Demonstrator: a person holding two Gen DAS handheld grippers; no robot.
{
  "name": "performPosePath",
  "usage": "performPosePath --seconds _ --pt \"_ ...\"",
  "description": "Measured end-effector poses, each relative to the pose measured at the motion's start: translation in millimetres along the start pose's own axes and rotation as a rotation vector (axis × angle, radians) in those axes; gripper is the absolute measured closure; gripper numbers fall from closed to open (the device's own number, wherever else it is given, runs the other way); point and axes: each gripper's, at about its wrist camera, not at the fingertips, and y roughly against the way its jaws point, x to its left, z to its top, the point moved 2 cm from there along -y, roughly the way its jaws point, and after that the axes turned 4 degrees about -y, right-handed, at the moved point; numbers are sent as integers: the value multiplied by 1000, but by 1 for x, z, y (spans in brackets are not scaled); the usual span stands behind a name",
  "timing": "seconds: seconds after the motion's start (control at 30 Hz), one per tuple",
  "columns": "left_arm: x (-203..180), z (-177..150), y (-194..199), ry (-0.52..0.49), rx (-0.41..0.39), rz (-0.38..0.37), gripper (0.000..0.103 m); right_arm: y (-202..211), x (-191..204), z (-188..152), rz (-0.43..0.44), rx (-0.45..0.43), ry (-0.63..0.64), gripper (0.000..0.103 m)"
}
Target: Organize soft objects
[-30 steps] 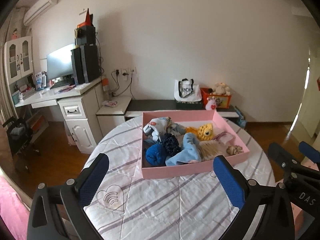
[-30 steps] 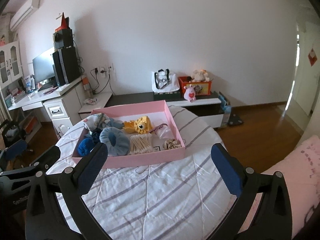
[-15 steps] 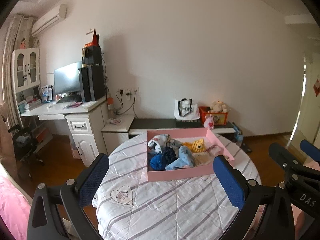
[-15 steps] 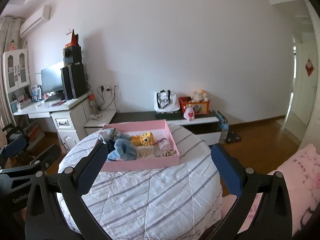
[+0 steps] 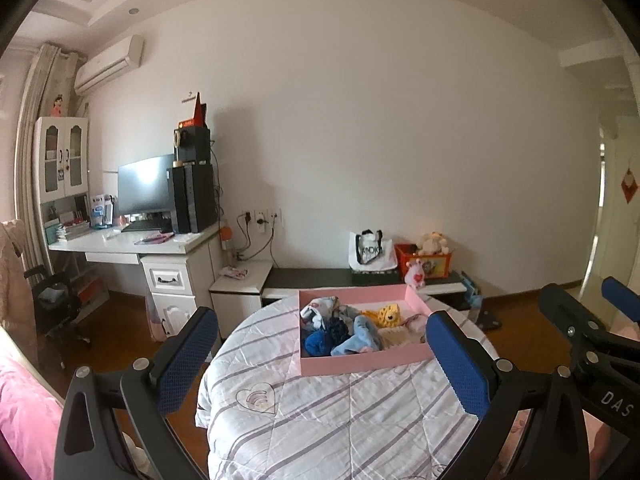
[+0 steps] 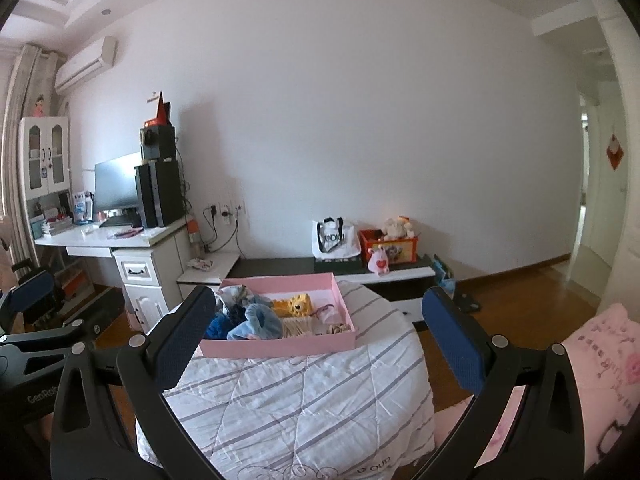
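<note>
The pink box (image 5: 362,361) stands on the round worktop (image 5: 320,412), which carries a striped cloth, and the soft things lie heaped inside the box: a blue bundle (image 5: 318,342), a light blue cloth (image 5: 360,340) and a yellow toy (image 5: 386,316). Both grippers are held well back from the box, which lies ahead of them and lower, with its long side across the view. The left gripper (image 5: 320,364) has its jaws wide apart and holds nothing; the right gripper (image 6: 320,340) is the same. Neither looks clearly nearer to the box. In the right view one blue finger (image 6: 184,334) covers the box's left corner, and the small things near its right end (image 6: 334,328) are too small to name.
</note>
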Motion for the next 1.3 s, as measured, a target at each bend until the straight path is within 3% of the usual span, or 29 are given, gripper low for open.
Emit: performPosePath --seconds 0.3,1.3 --pt "-1 -6 21 6 -30 7 0 20 4 2 4 -38 10 0" --pt "-4 -8 20 6 -39 15 0 24 7 1 5 -48 15 0"
